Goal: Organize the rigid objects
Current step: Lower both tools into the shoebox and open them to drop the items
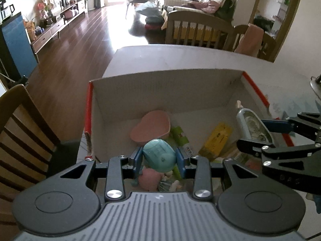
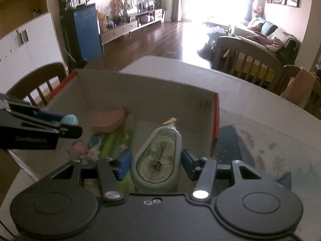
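Observation:
An open cardboard box (image 1: 164, 86) with red edges stands on the table, and both grippers hang over it. My left gripper (image 1: 159, 157) is shut on a teal egg-shaped object (image 1: 158, 154), seen from the side as a teal egg-shaped object (image 2: 70, 119) in the right wrist view. My right gripper (image 2: 156, 160) is shut on a clear correction-tape dispenser (image 2: 158, 156); the left wrist view shows that dispenser (image 1: 252, 126) at the box's right side. Inside the box lie a pink heart-shaped dish (image 1: 150, 128), a yellow packet (image 1: 216, 140), a green tube (image 1: 181, 138) and a pink toy (image 1: 149, 178).
The box sits near the front left of a white table (image 1: 180, 58). A patterned mat (image 2: 270, 150) lies on the table right of the box. Wooden chairs stand at the left (image 1: 22, 132) and beyond the far edge (image 1: 198, 30).

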`<state>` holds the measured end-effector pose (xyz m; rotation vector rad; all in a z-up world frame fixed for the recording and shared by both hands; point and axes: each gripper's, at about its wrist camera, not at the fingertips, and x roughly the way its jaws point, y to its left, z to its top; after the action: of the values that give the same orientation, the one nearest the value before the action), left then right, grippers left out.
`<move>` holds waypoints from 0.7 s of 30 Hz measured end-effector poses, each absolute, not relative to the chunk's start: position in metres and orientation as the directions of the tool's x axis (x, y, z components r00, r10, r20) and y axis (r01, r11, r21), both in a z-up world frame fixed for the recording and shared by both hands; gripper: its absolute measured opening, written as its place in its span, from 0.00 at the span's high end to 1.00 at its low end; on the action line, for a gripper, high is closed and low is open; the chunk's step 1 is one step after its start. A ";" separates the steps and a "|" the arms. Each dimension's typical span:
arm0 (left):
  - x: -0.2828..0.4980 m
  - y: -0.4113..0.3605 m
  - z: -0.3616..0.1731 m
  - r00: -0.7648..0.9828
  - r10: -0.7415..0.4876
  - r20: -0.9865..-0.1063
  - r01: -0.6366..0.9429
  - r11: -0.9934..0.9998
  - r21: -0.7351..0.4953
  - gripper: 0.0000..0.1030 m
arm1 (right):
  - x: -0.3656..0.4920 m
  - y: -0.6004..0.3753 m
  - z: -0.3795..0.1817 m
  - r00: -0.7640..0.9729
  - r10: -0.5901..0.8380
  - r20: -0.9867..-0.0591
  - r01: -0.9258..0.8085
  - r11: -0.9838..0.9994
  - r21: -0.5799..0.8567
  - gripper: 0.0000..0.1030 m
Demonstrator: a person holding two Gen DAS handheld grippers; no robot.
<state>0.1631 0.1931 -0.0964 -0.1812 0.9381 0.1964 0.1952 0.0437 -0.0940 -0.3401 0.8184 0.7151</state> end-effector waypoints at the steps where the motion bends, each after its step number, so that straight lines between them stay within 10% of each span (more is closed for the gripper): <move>1: 0.164 0.192 -0.099 0.573 0.088 -0.815 -0.240 0.969 -0.064 0.66 | 0.196 0.046 -0.097 0.469 0.439 -0.766 -0.696 0.718 -0.015 0.48; 21: 0.190 0.188 -0.139 0.430 0.050 -0.902 -0.207 0.977 -0.044 0.66 | 0.199 0.053 -0.107 0.442 0.414 -0.796 -0.728 0.684 -0.049 0.47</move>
<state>0.1896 0.1877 -0.1386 -0.1565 1.1165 0.1614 0.1986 0.0535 -0.1072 -0.4183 0.8482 0.7342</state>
